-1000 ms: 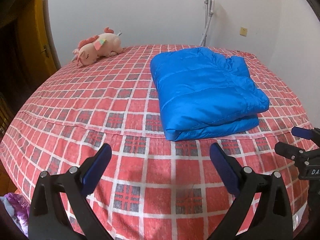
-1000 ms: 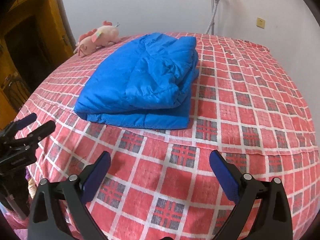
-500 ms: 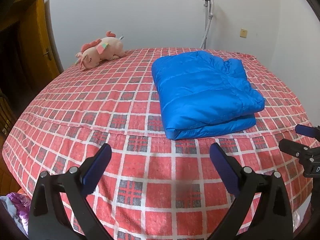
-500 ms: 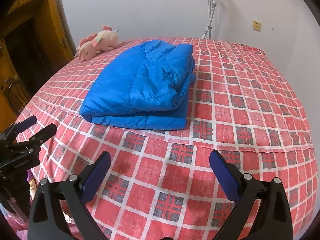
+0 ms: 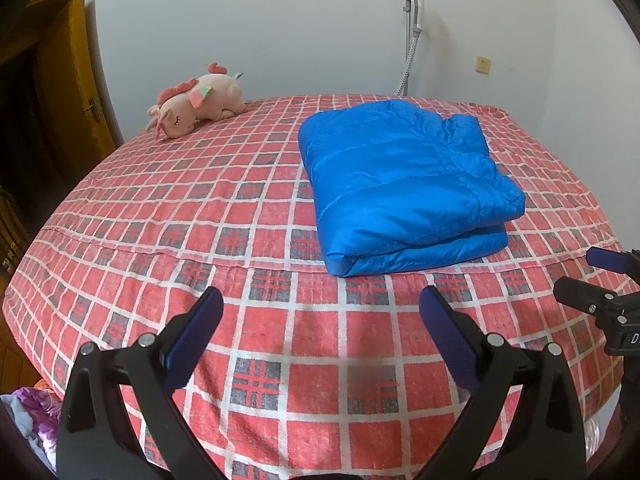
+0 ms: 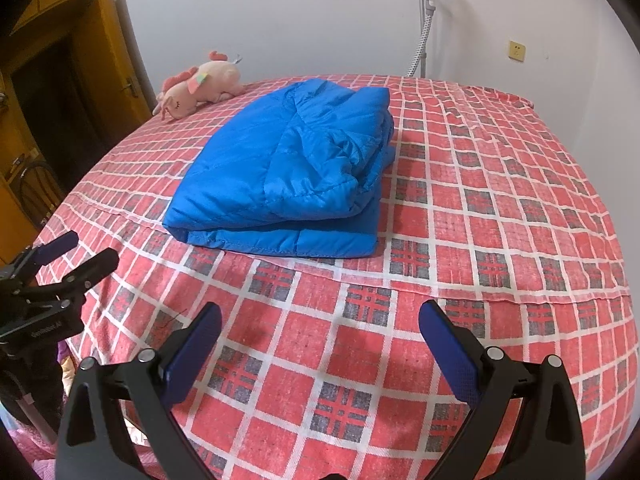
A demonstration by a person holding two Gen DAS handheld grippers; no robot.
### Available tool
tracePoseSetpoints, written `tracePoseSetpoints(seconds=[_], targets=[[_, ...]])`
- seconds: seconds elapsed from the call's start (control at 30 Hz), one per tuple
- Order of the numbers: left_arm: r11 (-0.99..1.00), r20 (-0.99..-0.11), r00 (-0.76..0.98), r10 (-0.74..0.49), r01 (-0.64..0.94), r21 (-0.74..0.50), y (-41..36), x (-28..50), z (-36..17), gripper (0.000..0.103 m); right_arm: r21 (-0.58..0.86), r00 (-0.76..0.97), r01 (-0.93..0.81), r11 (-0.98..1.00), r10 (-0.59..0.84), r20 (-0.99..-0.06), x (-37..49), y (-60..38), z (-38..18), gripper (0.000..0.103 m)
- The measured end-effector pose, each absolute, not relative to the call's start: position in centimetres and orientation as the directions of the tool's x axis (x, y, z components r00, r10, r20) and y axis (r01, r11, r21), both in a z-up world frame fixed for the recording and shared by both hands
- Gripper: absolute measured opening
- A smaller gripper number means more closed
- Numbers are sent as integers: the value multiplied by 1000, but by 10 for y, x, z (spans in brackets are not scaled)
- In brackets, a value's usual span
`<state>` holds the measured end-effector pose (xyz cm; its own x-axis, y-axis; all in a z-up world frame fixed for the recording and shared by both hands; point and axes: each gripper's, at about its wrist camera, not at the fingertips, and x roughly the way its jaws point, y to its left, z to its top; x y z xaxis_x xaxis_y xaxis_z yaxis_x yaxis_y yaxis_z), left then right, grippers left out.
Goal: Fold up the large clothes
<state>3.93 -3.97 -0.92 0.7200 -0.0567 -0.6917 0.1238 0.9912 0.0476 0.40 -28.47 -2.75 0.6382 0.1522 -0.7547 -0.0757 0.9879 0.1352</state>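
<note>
Jacket (image 5: pixel 404 188) lies folded in a compact stack on the bed (image 5: pixel 248 364), so left gripper (image 5: pixel 320 320) and right gripper (image 6: pixel 320 324) hover released, apparently finished.

Left gripper (image 5: pixel 320 316): we hold it level and pointed forward, jaws spread wide, nothing between the blue pads (image 5: pixel 192 340).
Right gripper (image 6: pixel 320 320): we carry it the same way, jaws wide apart, blue pads (image 6: pixel 450 354) bare and gripping nothing.
Spacing: we keep the two tools side by side and apart; each sees the other at its own outer edge, the right gripper (image 5: pixel 600 284) off the left tool's right side, the left gripper (image 6: pixel 64 260) off the right tool's left side.
</note>
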Motion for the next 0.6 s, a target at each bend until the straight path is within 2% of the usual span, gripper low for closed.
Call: tracePoseSetpoints(seconds=[0.6], targets=[[991, -686, 725, -59, 126, 48, -40, 40, -9, 97, 144, 633, -85, 986, 165, -756, 7, -285, -29, 99]])
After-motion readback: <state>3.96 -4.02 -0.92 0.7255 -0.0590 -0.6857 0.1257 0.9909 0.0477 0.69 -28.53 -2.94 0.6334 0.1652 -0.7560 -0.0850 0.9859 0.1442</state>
